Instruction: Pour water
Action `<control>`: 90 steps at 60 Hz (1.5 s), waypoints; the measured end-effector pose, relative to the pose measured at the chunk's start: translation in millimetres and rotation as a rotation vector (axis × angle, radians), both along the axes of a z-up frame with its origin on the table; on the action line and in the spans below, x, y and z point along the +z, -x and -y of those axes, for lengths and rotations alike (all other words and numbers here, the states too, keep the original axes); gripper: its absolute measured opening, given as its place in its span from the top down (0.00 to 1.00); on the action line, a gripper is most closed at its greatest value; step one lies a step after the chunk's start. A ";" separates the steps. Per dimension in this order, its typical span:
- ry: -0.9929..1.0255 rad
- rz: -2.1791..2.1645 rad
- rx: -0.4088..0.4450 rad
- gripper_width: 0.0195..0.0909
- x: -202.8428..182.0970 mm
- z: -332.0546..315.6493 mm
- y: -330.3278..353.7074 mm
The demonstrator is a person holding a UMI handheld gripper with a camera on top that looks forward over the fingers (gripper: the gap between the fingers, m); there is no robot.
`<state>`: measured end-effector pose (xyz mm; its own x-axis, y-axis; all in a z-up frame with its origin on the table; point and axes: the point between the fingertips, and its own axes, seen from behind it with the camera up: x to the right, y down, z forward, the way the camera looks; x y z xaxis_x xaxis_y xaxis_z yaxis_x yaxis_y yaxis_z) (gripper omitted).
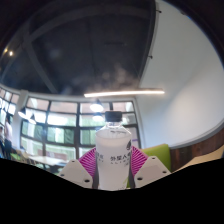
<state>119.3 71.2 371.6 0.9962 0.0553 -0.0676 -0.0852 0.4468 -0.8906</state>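
A white plastic bottle (115,158) with dark printed characters on its label stands upright between my two fingers, its white cap at the top. My gripper (115,170) is shut on the bottle: both pink pads (90,164) press against its sides. The bottle is raised, with ceiling and windows behind it. Its lower part is hidden below the fingers. No cup or other vessel shows.
Behind the bottle runs a row of large windows (60,118) with dark frames. Above is a dark ceiling with a long strip light (125,93). A green patch (160,153) shows to the right of the fingers.
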 end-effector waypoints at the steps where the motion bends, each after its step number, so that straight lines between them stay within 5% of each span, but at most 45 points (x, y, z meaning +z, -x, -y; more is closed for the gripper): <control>1: 0.024 0.008 -0.018 0.70 -12.9 -5.4 -11.0; 6: 0.206 -0.009 -0.070 0.70 -101.1 -39.7 -57.8; 13: 0.405 -0.120 -0.031 0.70 -204.3 -77.0 -75.2; 31: 0.566 0.038 -0.042 0.68 -284.4 -106.3 -65.3; 46: 0.520 0.073 -0.060 0.69 -278.9 -106.4 -63.8; 52: 0.532 0.066 -0.064 0.60 -278.0 -104.9 -64.5; 60: 0.553 0.063 -0.074 0.38 -279.2 -101.9 -69.7; 63: 0.577 0.052 -0.077 0.06 -276.0 -92.2 -74.8; 90: 0.534 0.065 -0.050 0.11 -209.9 92.6 -23.9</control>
<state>143.2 -21.4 161.7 0.9998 -0.0177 -0.0111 -0.0122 -0.0673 -0.9977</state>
